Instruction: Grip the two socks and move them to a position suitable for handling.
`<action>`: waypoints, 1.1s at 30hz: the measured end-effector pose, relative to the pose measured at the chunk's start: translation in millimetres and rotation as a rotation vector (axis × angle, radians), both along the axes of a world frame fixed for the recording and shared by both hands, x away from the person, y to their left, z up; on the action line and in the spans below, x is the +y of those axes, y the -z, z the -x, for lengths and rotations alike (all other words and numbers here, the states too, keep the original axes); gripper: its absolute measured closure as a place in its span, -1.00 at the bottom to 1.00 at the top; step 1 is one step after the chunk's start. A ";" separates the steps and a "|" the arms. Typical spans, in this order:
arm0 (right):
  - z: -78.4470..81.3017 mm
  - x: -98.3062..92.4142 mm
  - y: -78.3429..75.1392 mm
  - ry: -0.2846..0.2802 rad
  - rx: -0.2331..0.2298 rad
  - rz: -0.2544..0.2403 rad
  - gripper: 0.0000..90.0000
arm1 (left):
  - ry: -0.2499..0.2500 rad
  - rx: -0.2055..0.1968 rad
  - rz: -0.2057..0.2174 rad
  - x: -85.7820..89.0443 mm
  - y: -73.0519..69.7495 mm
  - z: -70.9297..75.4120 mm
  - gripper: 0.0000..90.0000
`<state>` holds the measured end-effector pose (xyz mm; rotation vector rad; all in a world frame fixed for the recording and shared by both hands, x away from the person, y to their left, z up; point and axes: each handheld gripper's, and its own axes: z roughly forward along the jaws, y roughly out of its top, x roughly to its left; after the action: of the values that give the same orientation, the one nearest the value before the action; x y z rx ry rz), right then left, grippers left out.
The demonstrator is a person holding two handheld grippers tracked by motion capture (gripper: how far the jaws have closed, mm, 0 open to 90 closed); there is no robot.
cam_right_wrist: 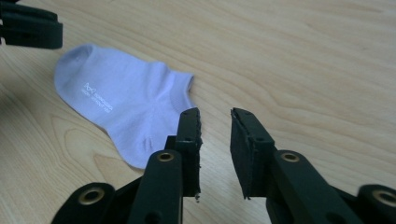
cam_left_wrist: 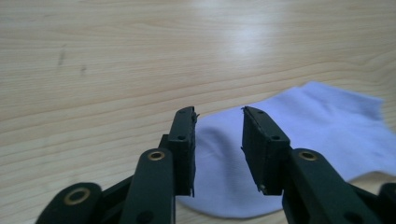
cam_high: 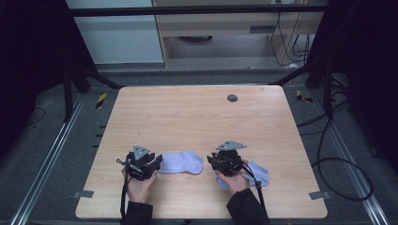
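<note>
A pale lilac ankle sock point(cam_high: 182, 162) lies flat on the wooden table point(cam_high: 197, 117), between my two grippers. My left gripper point(cam_high: 157, 162) is at its left end, open; in the left gripper view the jaws point(cam_left_wrist: 218, 113) stand apart just above the sock point(cam_left_wrist: 308, 121) with nothing between them. My right gripper point(cam_high: 212, 162) is just right of that sock and open point(cam_right_wrist: 215, 113). In the right gripper view the sock point(cam_right_wrist: 121, 98) shows small white lettering, its cuff near the left jaw. A second lilac sock point(cam_high: 259, 172) lies partly under the right hand.
A dark round cap point(cam_high: 232, 98) sits in the tabletop near the far edge. Grey tape tabs mark the near corners point(cam_high: 83, 193) point(cam_high: 318, 195). Black cables point(cam_high: 338, 159) loop on the floor at the right. The left gripper's black jaw point(cam_right_wrist: 30, 28) shows beyond the sock.
</note>
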<state>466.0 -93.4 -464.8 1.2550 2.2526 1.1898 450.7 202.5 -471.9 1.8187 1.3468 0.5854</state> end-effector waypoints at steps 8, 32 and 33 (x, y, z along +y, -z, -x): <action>9.1 -39.4 -15.3 0.058 -0.044 -0.029 0.47 | 0.087 -0.022 0.009 -32.5 -5.0 9.7 0.33; 47.4 -134.2 -5.4 0.137 -0.057 -0.002 0.22 | 0.274 -0.009 0.003 -106.3 -1.5 31.1 0.26; 49.0 -137.1 -4.5 0.140 -0.054 -0.003 0.22 | 0.283 -0.007 0.000 -109.1 -0.7 32.0 0.27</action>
<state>417.0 -230.5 -460.3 1.3409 2.0884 1.1626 418.7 93.4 -471.2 1.9609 1.0586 0.4400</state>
